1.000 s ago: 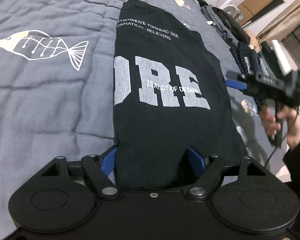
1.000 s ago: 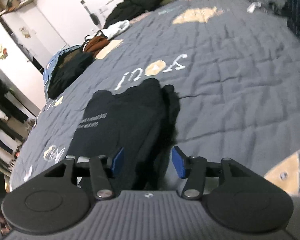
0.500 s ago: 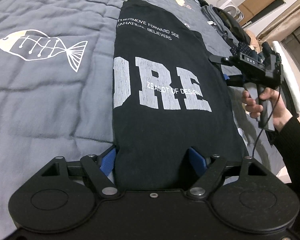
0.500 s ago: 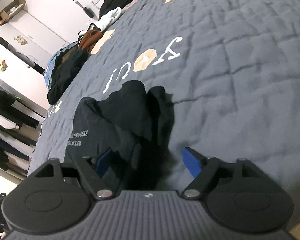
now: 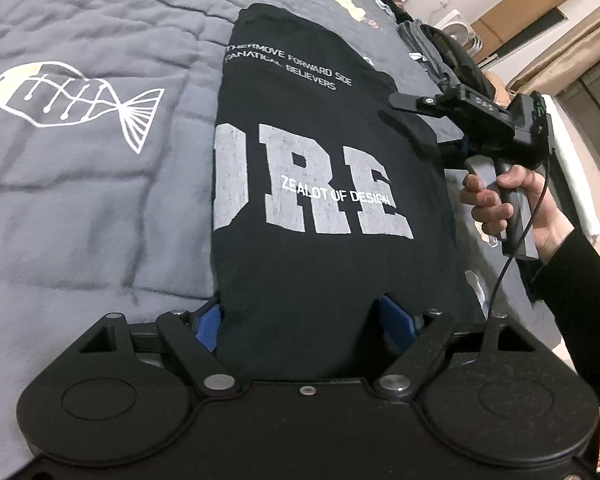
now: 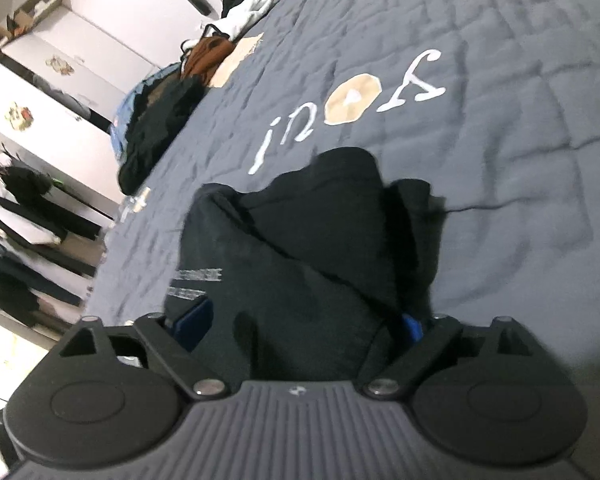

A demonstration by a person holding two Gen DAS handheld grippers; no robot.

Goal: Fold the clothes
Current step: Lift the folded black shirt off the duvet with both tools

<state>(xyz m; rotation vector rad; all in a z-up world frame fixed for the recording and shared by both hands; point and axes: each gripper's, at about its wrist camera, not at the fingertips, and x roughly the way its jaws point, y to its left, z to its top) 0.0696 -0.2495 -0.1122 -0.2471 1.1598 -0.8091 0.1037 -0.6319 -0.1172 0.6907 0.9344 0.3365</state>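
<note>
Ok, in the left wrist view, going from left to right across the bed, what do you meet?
White fish print on the grey quilt → black T-shirt with large grey letters → right hand-held gripper reaching over the shirt's edge → the hand gripping its handle → black sleeve.

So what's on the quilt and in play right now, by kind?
Black printed T-shirt: 1
Hand-held grippers: 2, left and right
Fish print on the grey quilt: 1
Total: 4
</note>
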